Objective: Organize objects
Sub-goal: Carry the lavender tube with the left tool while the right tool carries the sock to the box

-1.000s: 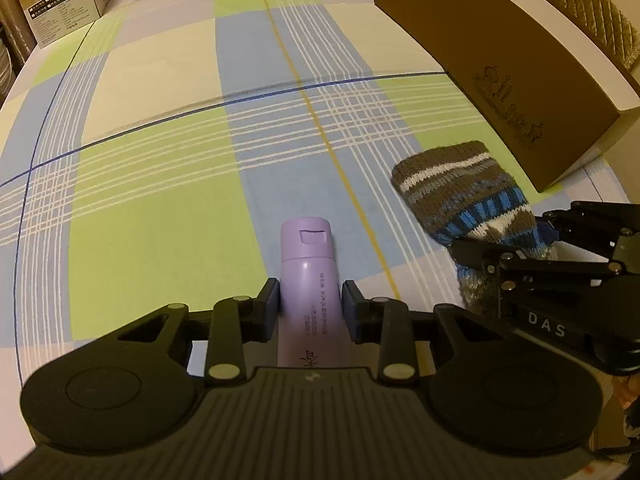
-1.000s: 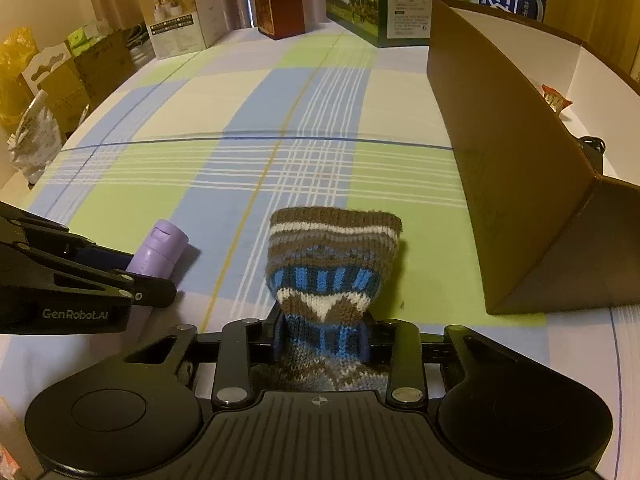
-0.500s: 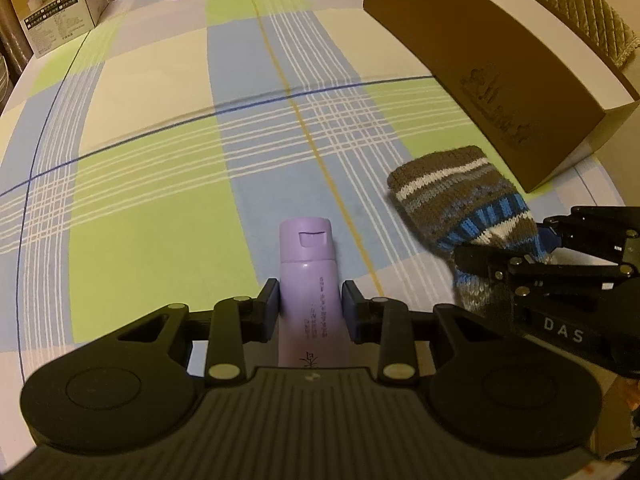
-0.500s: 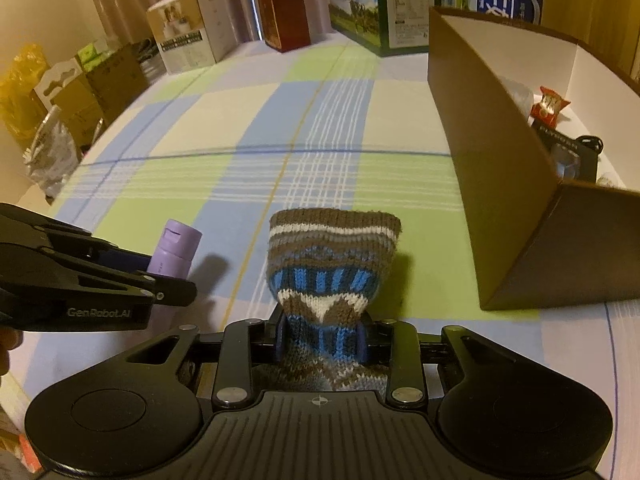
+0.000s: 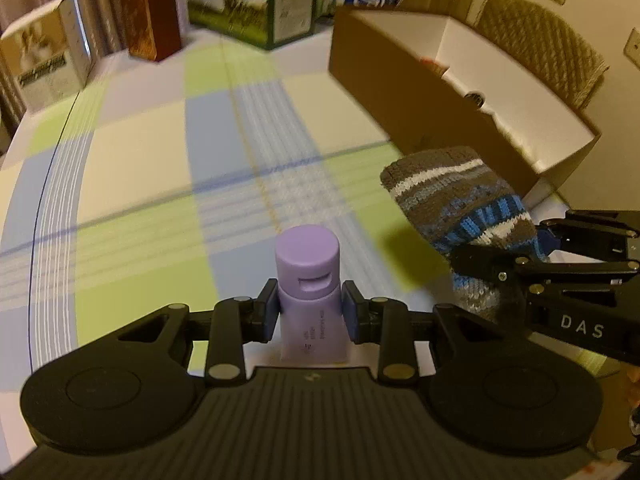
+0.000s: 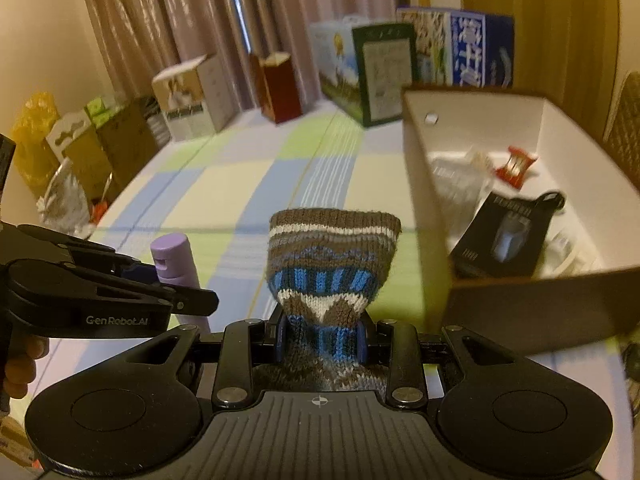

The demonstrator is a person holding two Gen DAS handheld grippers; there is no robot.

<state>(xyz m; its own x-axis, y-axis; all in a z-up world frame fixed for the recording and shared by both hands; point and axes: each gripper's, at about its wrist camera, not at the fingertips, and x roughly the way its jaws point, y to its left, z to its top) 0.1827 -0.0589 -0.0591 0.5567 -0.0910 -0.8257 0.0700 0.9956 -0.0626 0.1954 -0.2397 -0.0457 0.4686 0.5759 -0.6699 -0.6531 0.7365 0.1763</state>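
My left gripper (image 5: 309, 312) clamps the tube (image 5: 309, 280), my right gripper (image 6: 322, 338) pinches the sock (image 6: 332, 256); both held off the cloth, the box (image 6: 520, 304) right of the sock, nearer my right hand

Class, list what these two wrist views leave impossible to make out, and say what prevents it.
- Purple tube label, left wrist view: print too small.
- Knitted sock lower end, right wrist view: hidden behind the right gripper body.
- Brown box contents, right wrist view: blurred, partly behind its front wall.
- Left gripper: holder's hand out of frame.
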